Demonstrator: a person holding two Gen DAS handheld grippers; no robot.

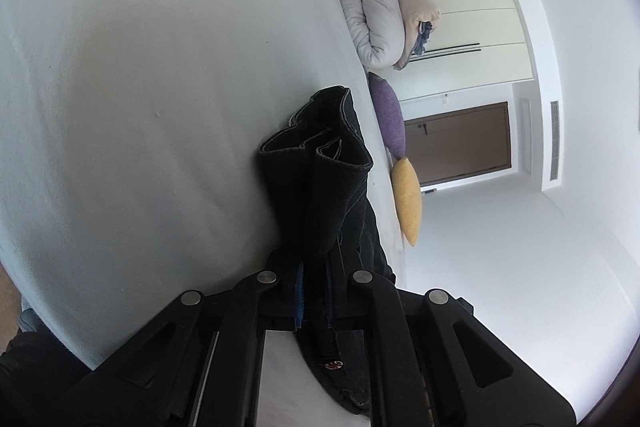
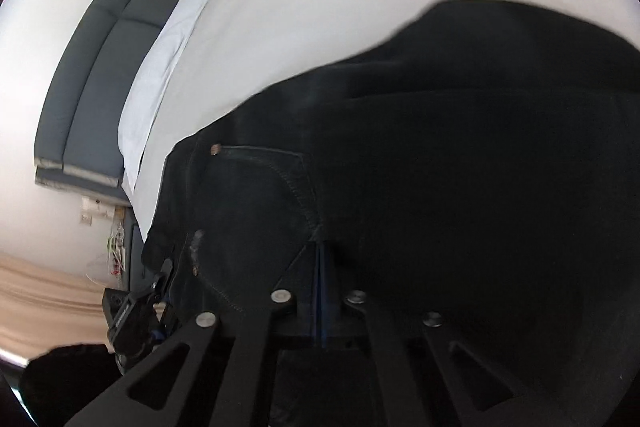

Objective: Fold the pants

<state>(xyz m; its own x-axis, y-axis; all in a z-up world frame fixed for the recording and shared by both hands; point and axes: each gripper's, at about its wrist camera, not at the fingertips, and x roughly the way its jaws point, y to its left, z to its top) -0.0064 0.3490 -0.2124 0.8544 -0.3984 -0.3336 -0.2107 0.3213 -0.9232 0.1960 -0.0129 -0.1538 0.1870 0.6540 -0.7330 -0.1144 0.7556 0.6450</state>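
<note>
Both claws have the black pants (image 1: 320, 171) pinched and lifted over the white bed (image 1: 140, 67) — the left claw (image 1: 316, 291) clamped on a bunched end, the right claw (image 2: 320, 291) clamped near the pocket. Looks like mid-fold carrying; next it needs lowering the cloth flat, edges matched, before letting go.

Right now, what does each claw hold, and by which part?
Both hold the black jeans: left claw near the leg hems, right claw beside a pocket seam.
</note>
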